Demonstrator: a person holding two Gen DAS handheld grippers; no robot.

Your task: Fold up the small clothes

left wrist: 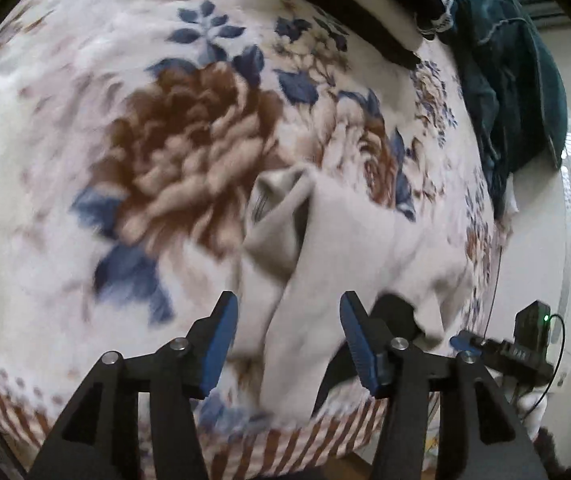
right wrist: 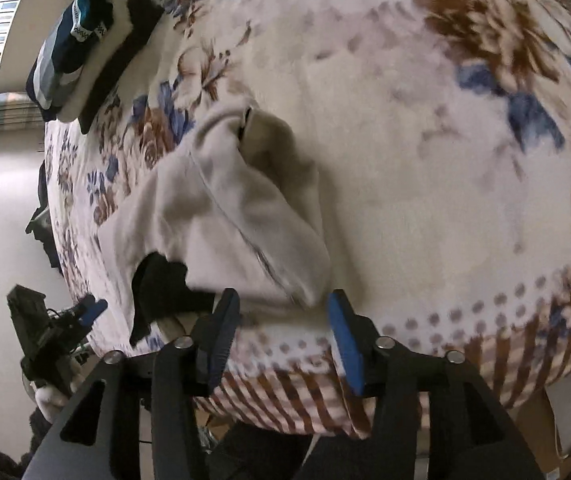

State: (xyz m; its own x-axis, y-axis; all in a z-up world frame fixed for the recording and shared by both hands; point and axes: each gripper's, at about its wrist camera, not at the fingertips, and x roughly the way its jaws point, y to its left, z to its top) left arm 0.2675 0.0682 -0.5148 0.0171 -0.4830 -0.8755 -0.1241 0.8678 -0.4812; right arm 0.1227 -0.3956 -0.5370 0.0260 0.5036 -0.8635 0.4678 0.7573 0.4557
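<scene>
Both tongs, L [left wrist: 289,336] & R [right wrist: 281,336], spread over limp beige garment [right wrist: 221,208] on blanket [right wrist: 405,160]: light, soft, prob. best pinched at near hem.

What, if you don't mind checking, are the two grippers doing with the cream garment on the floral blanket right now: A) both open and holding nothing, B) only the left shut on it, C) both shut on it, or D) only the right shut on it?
A: the left gripper and the right gripper both show blue pads spread wide apart, with the cream garment lying loose on the floral blanket ahead of them.
</scene>
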